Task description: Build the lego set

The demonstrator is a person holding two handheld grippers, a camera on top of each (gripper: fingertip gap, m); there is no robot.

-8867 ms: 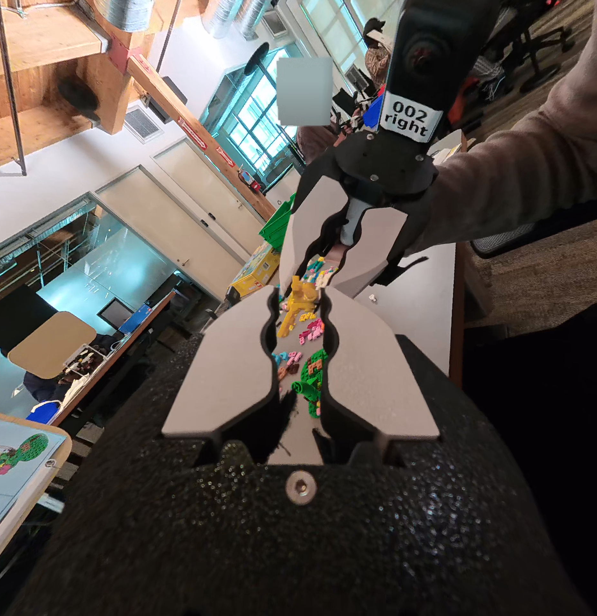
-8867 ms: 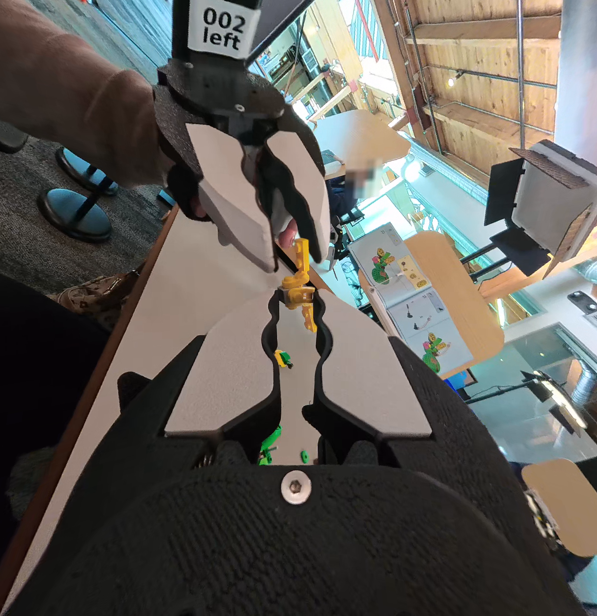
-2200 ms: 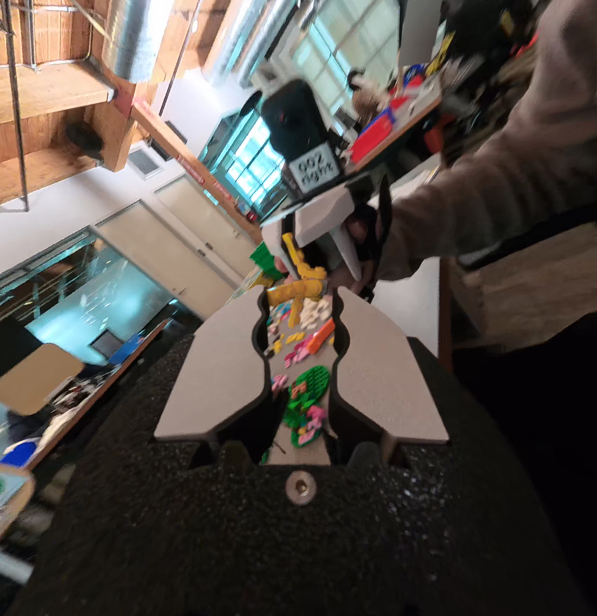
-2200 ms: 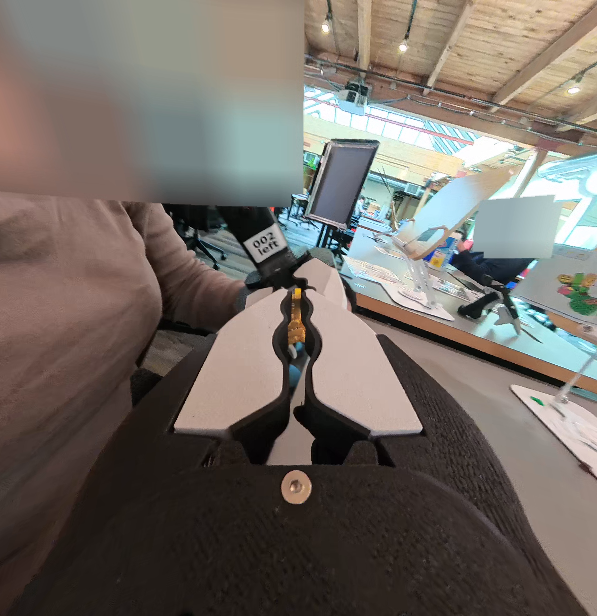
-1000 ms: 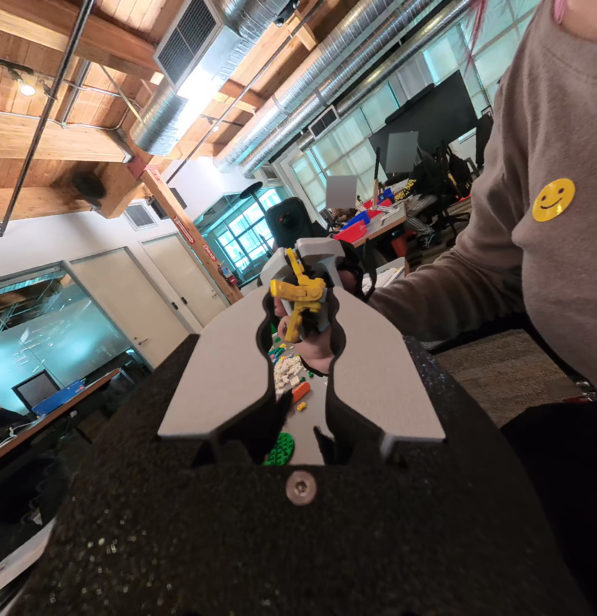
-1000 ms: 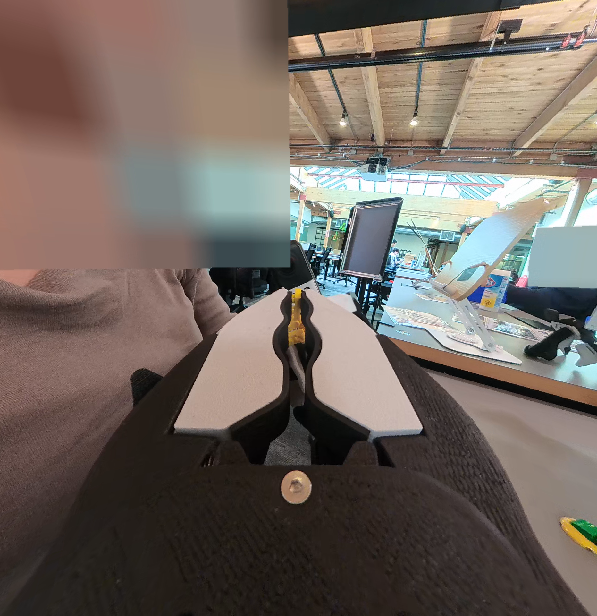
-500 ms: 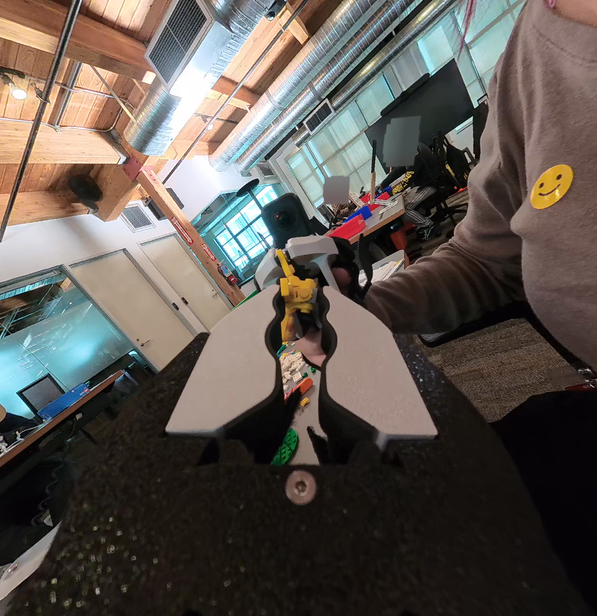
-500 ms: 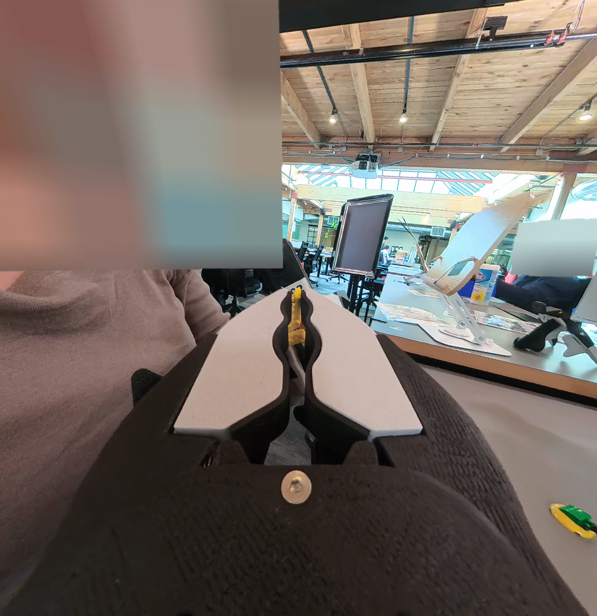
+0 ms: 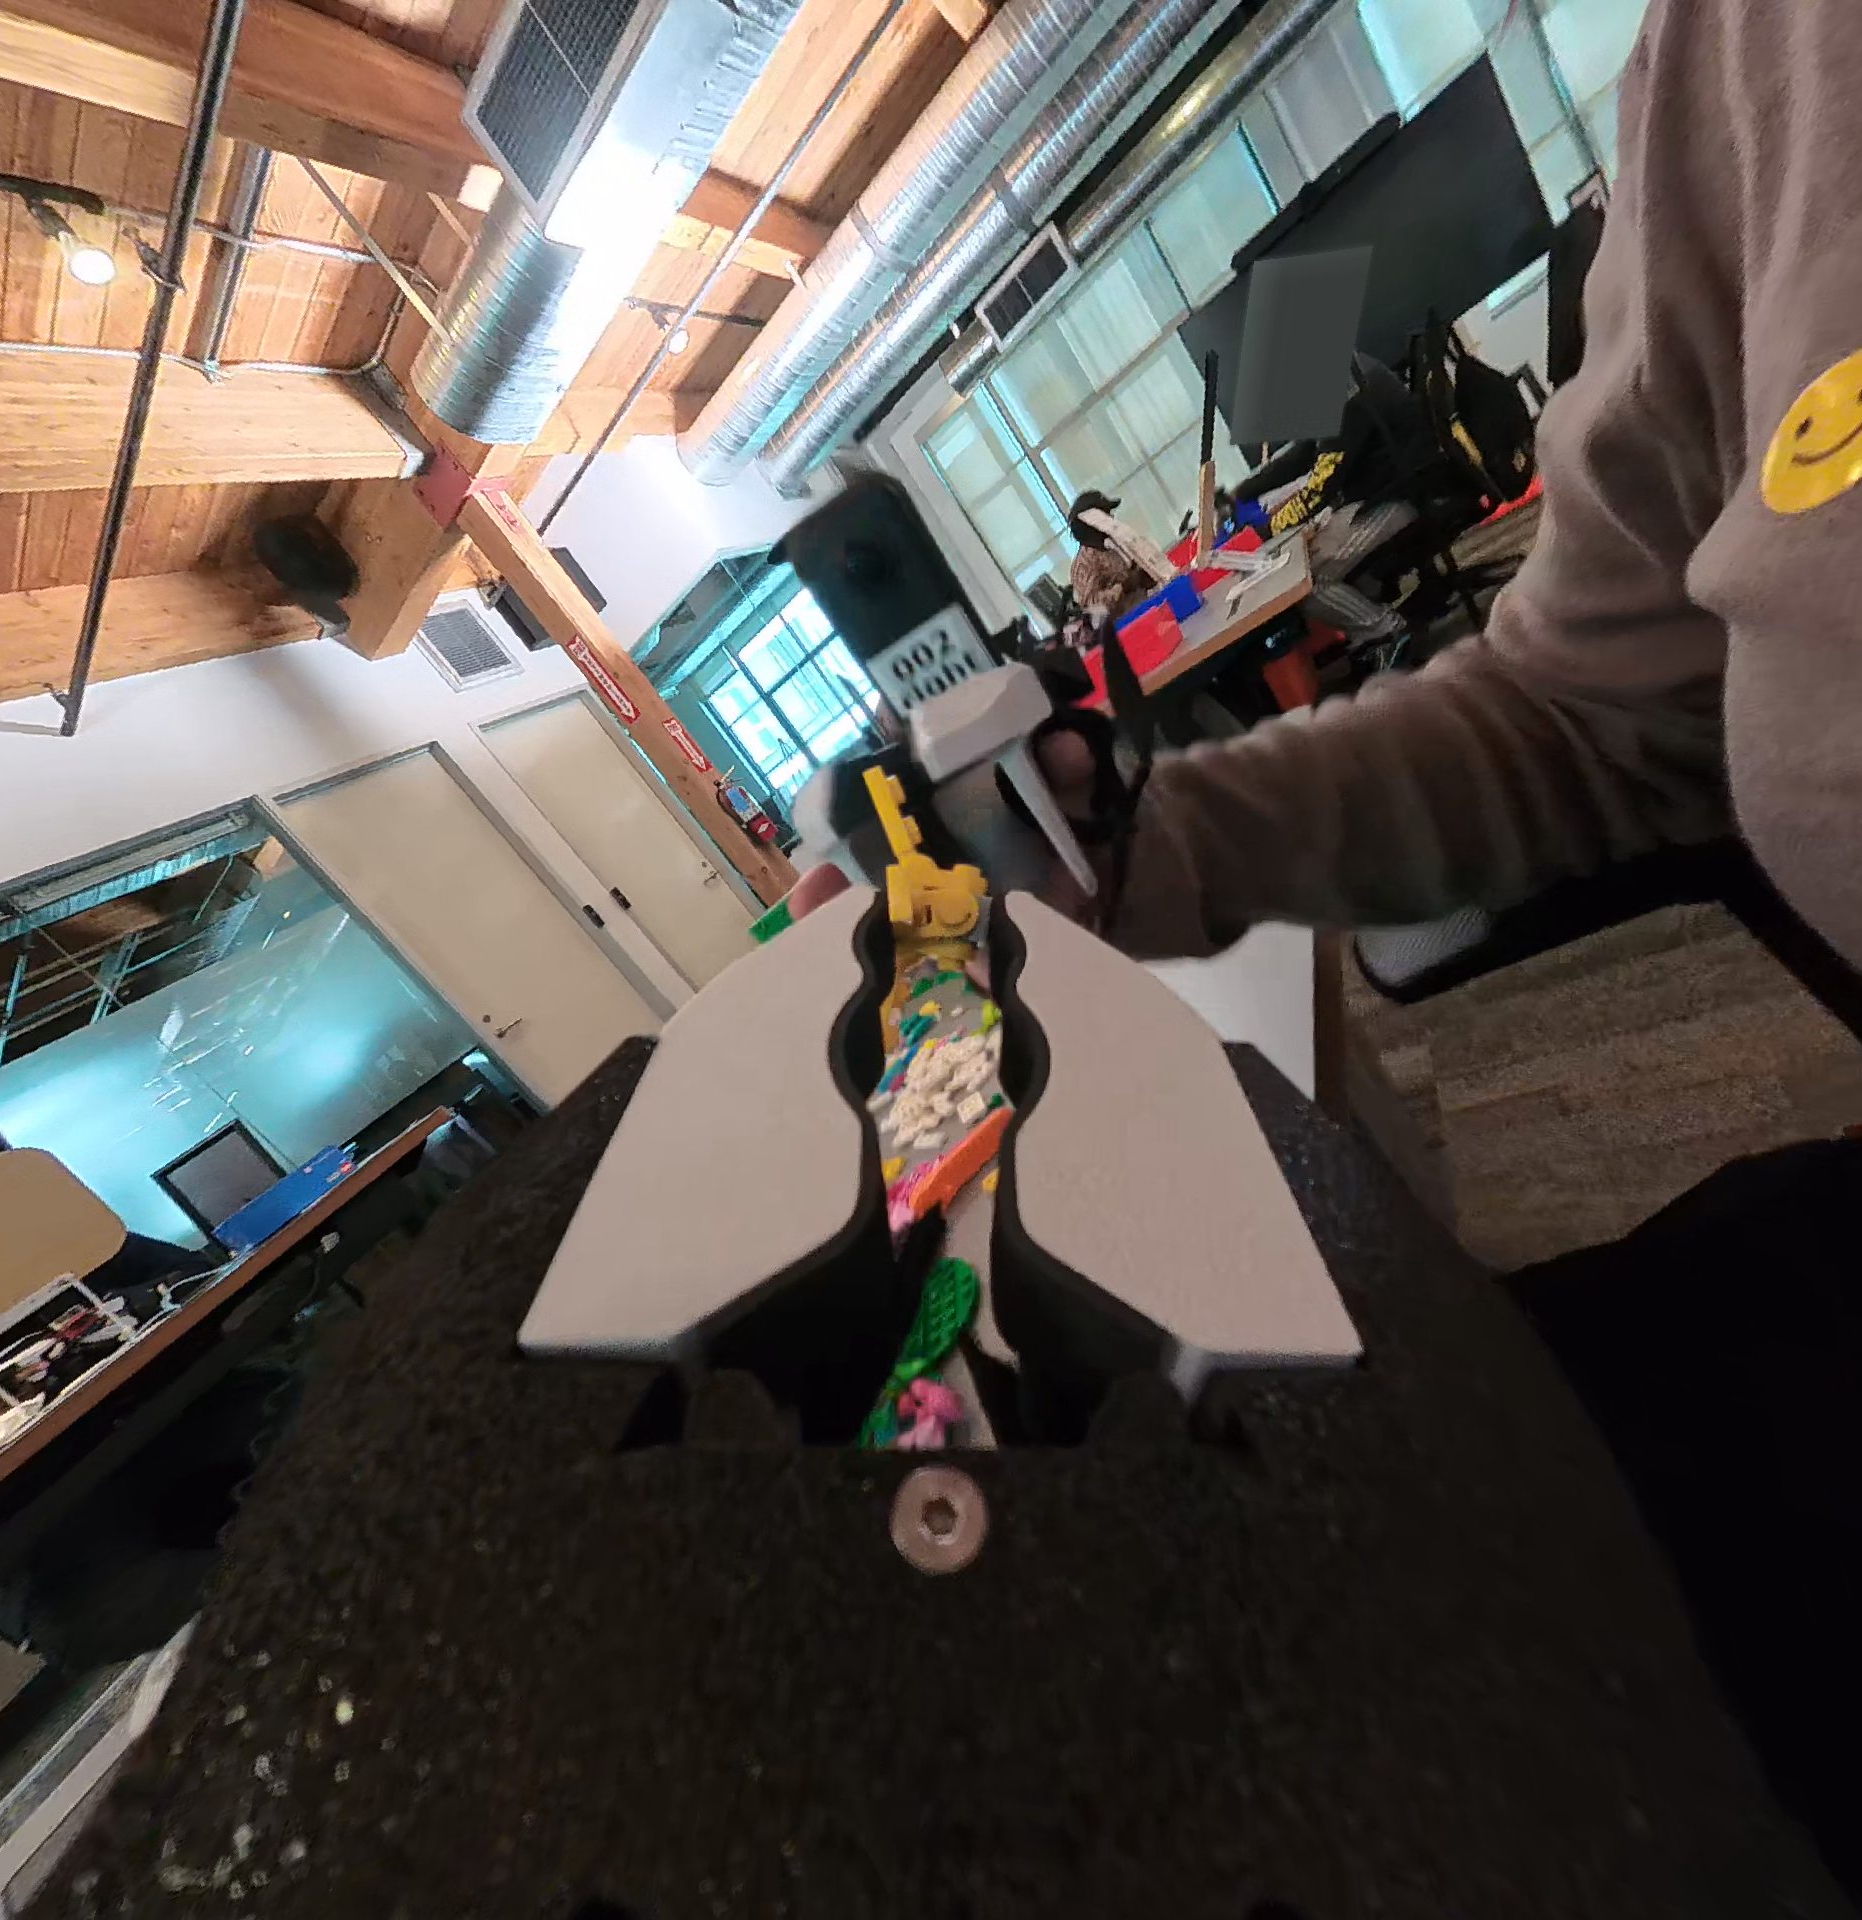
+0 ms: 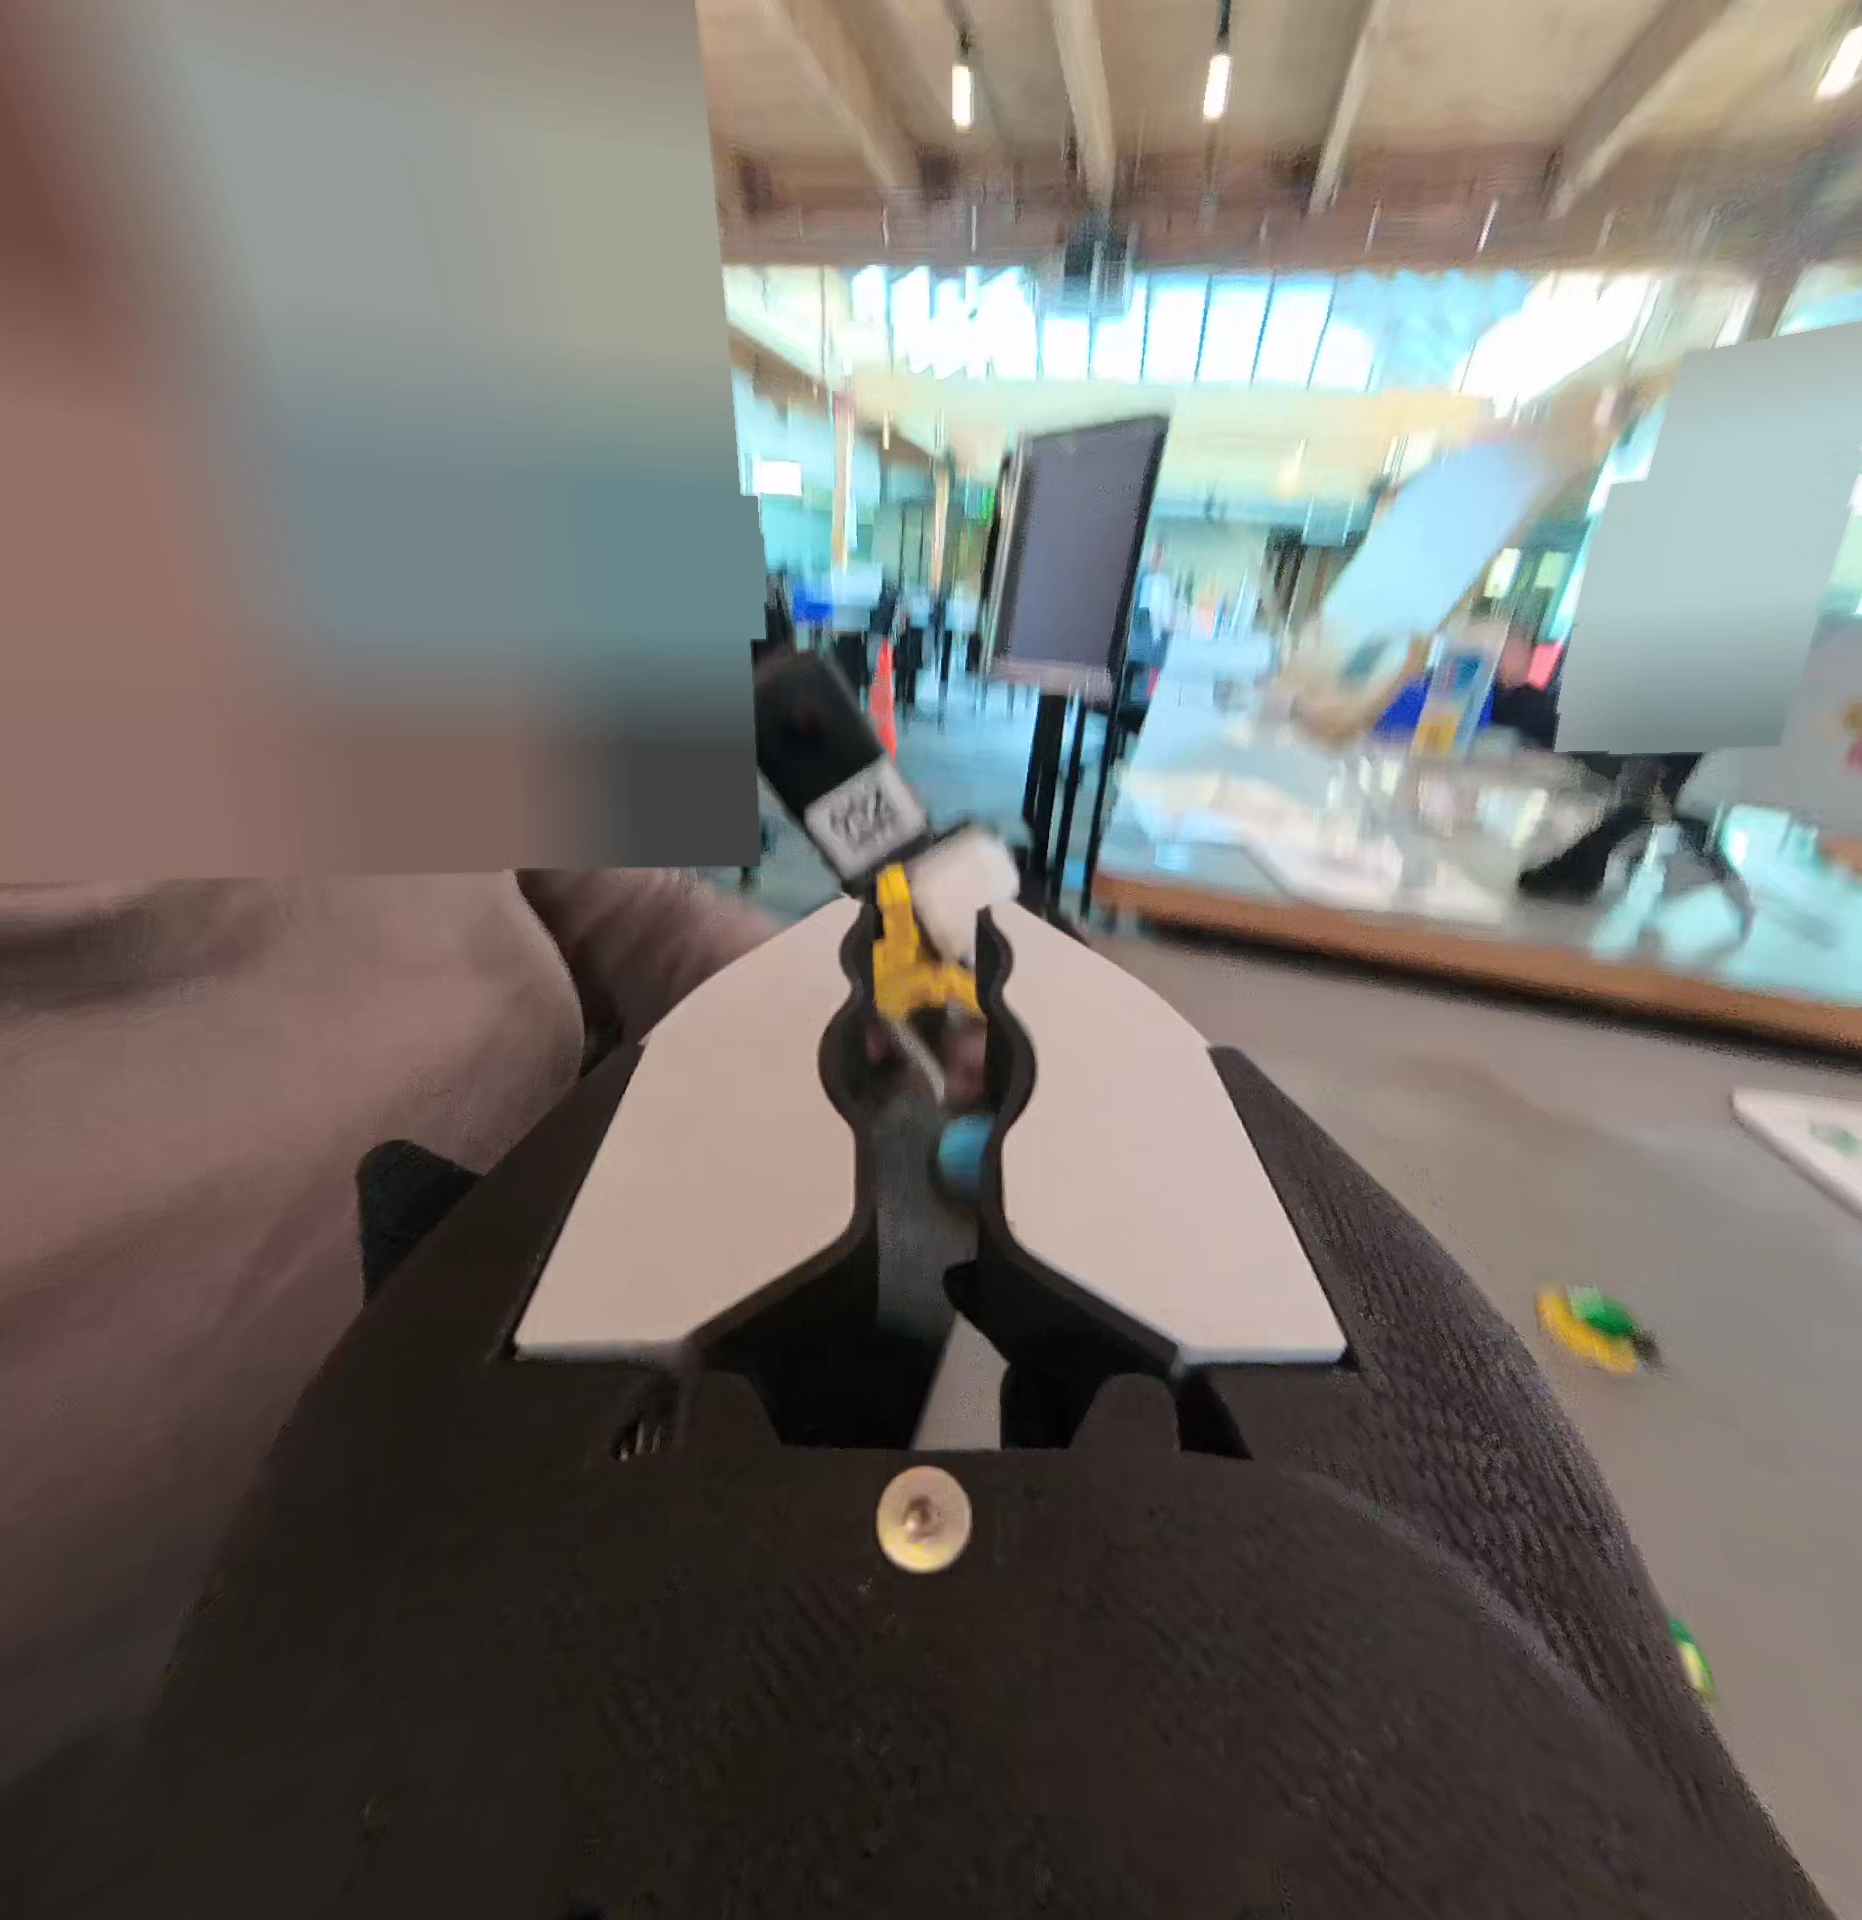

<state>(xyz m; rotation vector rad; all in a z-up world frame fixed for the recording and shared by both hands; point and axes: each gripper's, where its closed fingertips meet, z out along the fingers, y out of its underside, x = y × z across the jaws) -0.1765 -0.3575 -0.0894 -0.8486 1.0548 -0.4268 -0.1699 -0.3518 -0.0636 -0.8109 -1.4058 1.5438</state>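
My left gripper (image 9: 942, 909) is shut on a yellow lego assembly (image 9: 932, 894), whose thin yellow strip sticks up past the tips. The same assembly shows in the right wrist view (image 10: 911, 971), held by the left gripper's white fingers (image 10: 963, 878). My right gripper (image 10: 919, 935) stands open, its jaws a little apart on either side of the assembly, and this view is blurred. In the left wrist view the right gripper (image 9: 968, 727) sits just behind the assembly, held in a grey-sleeved hand.
Between the left fingers the table shows a pile of loose pale bricks (image 9: 948, 1081), an orange piece (image 9: 958, 1153), a green round plate (image 9: 942, 1309) and pink bits. In the right wrist view a yellow-green piece (image 10: 1587, 1330) and a white booklet (image 10: 1820, 1143) lie on the grey table. The person's torso is close. Less than 4 cm separates the two grippers' tips. The yellow-green piece (image 10: 1587, 1330) is about equally far from each gripper, around 35 cm.
My right gripper has opened from its grip on the yellow assembly and is moving off. My left gripper has closed on the assembly and now holds it alone.
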